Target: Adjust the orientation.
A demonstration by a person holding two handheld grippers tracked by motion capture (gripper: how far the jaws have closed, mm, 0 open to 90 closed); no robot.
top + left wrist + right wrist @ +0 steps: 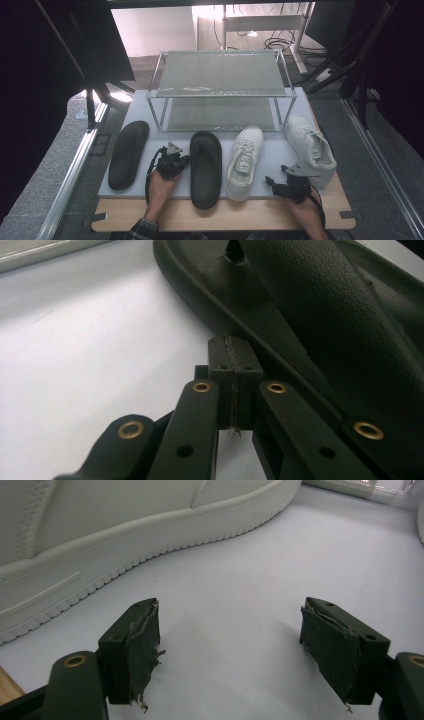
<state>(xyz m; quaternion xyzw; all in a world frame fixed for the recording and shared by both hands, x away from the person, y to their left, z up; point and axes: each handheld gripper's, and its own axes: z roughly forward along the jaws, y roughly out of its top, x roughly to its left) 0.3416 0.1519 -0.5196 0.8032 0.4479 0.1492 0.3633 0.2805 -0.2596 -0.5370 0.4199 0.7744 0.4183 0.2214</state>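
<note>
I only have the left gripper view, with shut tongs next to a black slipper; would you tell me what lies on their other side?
Observer: A second black slipper lies there, so the left tongs sit between the pair on the grey mat.
Operator: Thank you. And the other hand?
Observer: The right tongs stand open with nothing between them, next to a white sneaker.
Operator: Is there anywhere to put shoes?
Observer: A two-shelf rack stands behind the row of shoes, and both shelves look bare.
</note>
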